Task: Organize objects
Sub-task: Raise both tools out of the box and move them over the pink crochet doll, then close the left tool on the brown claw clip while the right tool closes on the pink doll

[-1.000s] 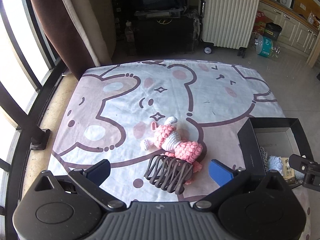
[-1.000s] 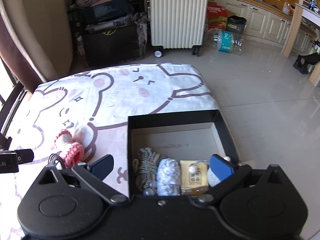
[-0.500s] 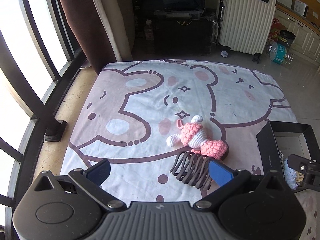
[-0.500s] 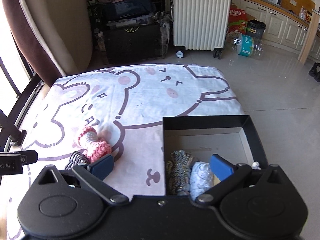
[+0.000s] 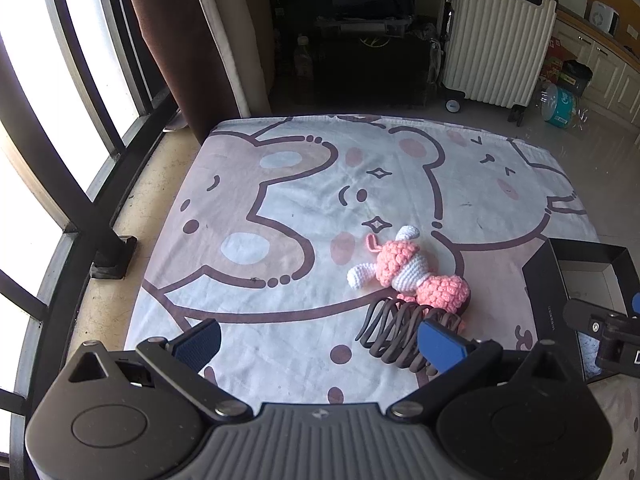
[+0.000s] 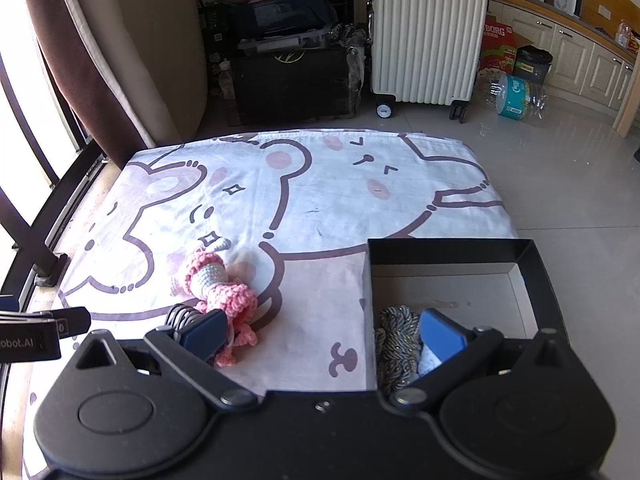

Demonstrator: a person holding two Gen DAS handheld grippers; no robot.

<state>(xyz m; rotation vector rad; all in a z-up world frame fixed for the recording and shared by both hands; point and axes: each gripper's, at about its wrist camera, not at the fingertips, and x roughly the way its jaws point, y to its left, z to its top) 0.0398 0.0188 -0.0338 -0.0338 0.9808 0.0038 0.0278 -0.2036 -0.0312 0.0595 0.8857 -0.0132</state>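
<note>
A pink and white crochet doll (image 5: 412,276) (image 6: 218,286) lies on the bear-print sheet (image 5: 280,208) (image 6: 340,200). A dark brown wavy hair claw (image 5: 396,334) (image 6: 182,316) lies just in front of it, touching its skirt. My left gripper (image 5: 320,342) is open above the sheet, its right fingertip overlapping the claw. My right gripper (image 6: 324,334) is open and empty, straddling the left wall of a black box (image 6: 452,252) (image 5: 544,280). Inside the box lie a grey rope bundle (image 6: 396,336) and a white cloth item, partly hidden.
A white suitcase (image 6: 428,36) (image 5: 496,40), black cases (image 6: 292,76) and a plastic bottle (image 6: 516,96) stand beyond the sheet's far edge. A brown curtain (image 5: 172,40) and window bars (image 5: 92,184) run along the left. Tiled floor lies to the right.
Both grippers have swung to the left: the doll and claw drifted right in the left view, the box shifted right in the right view. Nothing was grasped.
</note>
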